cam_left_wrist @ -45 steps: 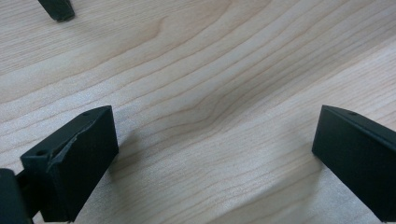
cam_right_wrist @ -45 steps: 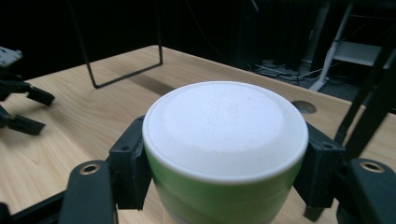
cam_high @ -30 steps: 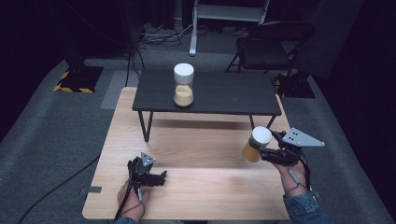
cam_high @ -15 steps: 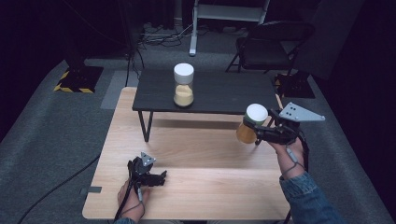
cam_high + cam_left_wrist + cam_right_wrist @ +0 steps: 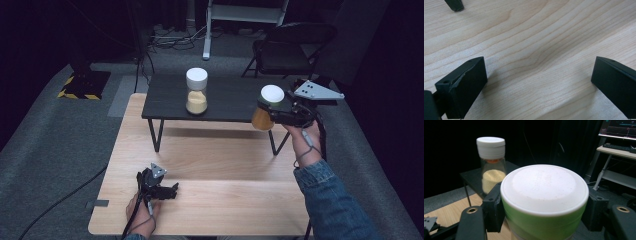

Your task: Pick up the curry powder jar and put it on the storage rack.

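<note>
High view: we are gripping a white-lidded jar (image 5: 266, 107) in our right gripper (image 5: 272, 111), just beside the black shelf's (image 5: 225, 97) right end; our left gripper (image 5: 167, 190) is resting wide open, empty, nearer us.

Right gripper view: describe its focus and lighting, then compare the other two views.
Right gripper view: the white lid is near and soft; the far jar stands against black. Left gripper view: evenly lit wood grain, soft shadows beside the fingers. High view: the wooden table is bright, the surrounding floor dim.
</note>
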A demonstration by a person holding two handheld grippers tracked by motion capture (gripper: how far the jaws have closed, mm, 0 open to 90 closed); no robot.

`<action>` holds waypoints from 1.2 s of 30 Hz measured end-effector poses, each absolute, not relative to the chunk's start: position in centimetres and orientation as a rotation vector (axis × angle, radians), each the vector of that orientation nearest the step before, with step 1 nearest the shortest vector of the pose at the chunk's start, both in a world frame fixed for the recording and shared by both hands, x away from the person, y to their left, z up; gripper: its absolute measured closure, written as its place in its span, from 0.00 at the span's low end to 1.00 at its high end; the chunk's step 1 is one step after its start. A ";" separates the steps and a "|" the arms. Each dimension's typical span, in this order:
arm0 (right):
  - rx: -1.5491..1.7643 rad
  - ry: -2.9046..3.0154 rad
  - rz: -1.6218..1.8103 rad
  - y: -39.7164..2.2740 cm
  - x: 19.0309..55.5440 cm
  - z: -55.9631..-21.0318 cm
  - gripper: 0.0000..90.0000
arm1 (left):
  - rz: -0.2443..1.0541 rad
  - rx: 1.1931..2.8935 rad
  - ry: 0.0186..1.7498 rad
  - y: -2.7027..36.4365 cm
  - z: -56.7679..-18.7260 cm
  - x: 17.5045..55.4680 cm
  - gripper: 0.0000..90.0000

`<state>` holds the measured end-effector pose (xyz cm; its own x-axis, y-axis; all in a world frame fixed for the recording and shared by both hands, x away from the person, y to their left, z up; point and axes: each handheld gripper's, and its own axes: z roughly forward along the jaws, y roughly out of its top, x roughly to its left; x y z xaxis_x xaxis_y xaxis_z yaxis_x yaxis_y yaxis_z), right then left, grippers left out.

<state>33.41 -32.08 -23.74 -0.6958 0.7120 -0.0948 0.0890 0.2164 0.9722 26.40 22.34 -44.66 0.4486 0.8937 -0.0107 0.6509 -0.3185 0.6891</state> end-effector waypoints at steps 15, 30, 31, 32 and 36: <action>0.791 1.900 1.515 -31.0 37.3 -24.7 0.37 | 0.501 2.076 1.287 22.3 -44.7 26.4 0.00; 0.845 1.884 1.540 -31.6 38.2 -25.4 0.15 | 0.501 2.077 1.286 22.3 -44.7 26.4 0.00; 0.856 1.903 1.518 -31.5 38.1 -25.1 0.12 | 0.501 2.077 1.286 22.3 -44.7 26.4 0.00; 0.857 1.914 1.504 -31.6 37.9 -25.0 0.11 | 0.501 2.077 1.286 22.3 -44.7 26.4 0.00; 0.851 1.910 1.471 -32.1 36.6 -25.2 0.09 | 0.501 2.077 1.285 22.3 -44.7 26.4 0.00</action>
